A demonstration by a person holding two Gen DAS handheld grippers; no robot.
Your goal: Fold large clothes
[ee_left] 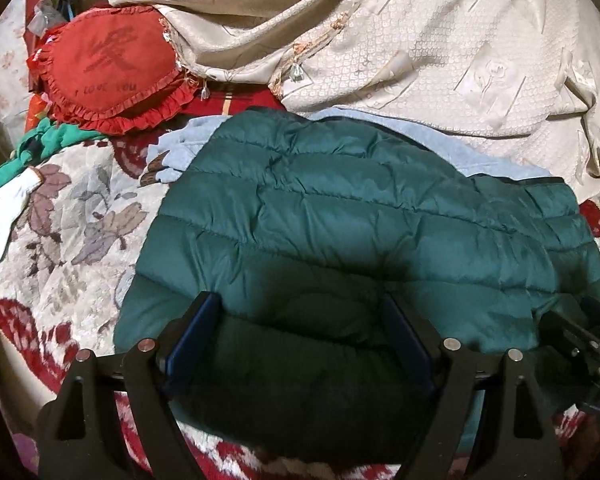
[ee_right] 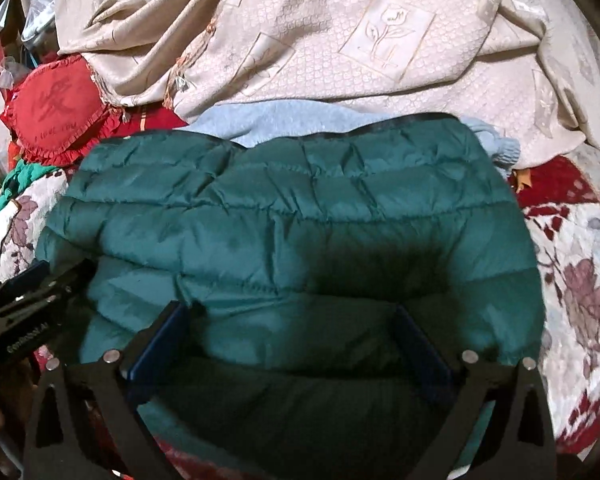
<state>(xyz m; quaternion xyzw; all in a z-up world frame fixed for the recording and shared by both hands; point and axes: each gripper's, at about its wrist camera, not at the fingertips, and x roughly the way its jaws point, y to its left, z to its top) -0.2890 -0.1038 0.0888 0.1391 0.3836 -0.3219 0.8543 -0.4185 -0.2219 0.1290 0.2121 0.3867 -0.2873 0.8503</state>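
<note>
Left gripper (ee_left: 300, 316): jaws spread wide, blue pads apart, nothing pinched; poised over the near fold of the jacket.
Right gripper (ee_right: 294, 326): jaws as wide as they go, holding nothing; the jacket's near edge lies between the fingers, pads not pressing it.
Dark green quilted puffer jacket (ee_left: 340, 220): folded into a squat bundle on the bed, black-trimmed hem at the far edge.
Pale blue fleece garment (ee_left: 180, 152): under the jacket, poking out at its far and left sides.
Floral red-and-cream blanket (ee_left: 72, 248): bed surface beneath everything.
Cream embossed bedspread (ee_left: 420, 48): heaped beyond the jacket.
Red frilled heart-shaped cushion (ee_left: 112, 72): far left, beside the bedspread.
Left view only: white knit glove (ee_left: 4, 216) shown whole, on a bright green cloth (ee_left: 64, 140).
Right view only: the blanket to the jacket's right, and the left gripper's body at lower left.
</note>
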